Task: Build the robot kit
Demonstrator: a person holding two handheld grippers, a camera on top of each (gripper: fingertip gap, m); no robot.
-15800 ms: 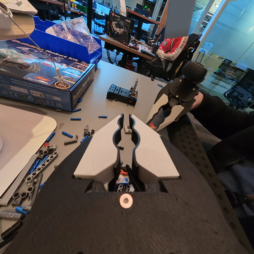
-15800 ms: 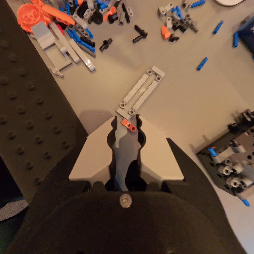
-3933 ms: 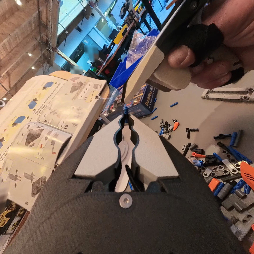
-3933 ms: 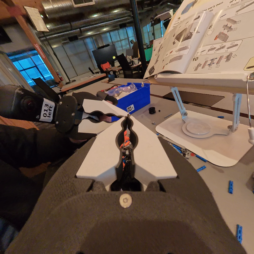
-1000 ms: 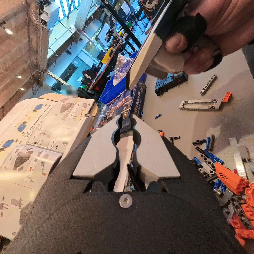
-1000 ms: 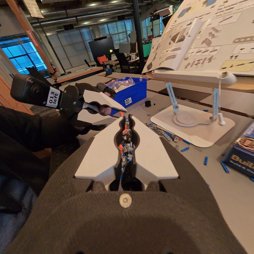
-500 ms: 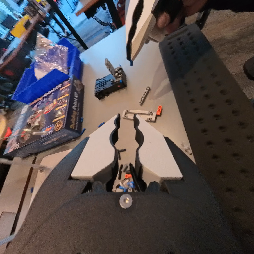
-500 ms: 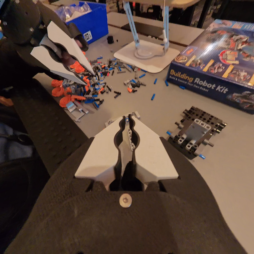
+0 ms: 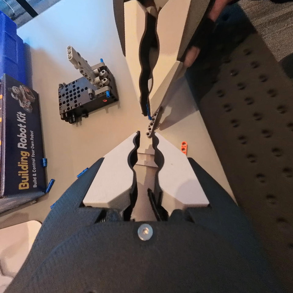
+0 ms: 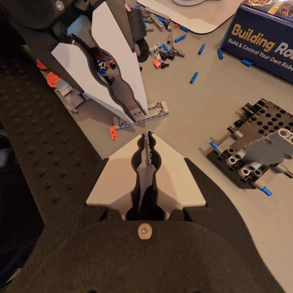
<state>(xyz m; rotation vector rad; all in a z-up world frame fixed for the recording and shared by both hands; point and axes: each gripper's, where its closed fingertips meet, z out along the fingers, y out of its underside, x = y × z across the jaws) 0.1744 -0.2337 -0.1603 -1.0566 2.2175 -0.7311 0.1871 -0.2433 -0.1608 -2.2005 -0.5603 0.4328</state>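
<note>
My right gripper (image 10: 146, 134) is shut on a small blue pin (image 10: 146, 138), its tip just over one end of a grey holed beam (image 10: 149, 153) lying on the table. In the left wrist view the right gripper (image 9: 145, 113) comes down from the top with the blue pin (image 9: 148, 111) at the beam (image 9: 153, 122). My left gripper (image 9: 146, 134) is open and empty. Its tips (image 10: 139, 117) straddle the long grey frame (image 10: 156, 109) on the table, part of which shows between the fingers (image 9: 145, 156). A small orange piece (image 10: 113, 132) lies beside the frame.
A black holed block with grey beams and blue pins (image 10: 253, 150) stands to the right. A dark blue kit box (image 10: 260, 39) lies behind it. Loose pins and parts (image 10: 166, 50) are scattered at the back. A black studded mat (image 10: 39, 126) runs along the table's near edge. The tips of both grippers are at nearly the same place. The small orange piece (image 10: 113, 132) lies around 5 centimeters away from my left fingertips. The left camera catches it too, in the left wrist view (image 9: 182, 147).
Both grippers have dropped from mid-air to the table. The right one carried the blue pin down to the grey beam. The left one has opened and come down over the grey frame.
</note>
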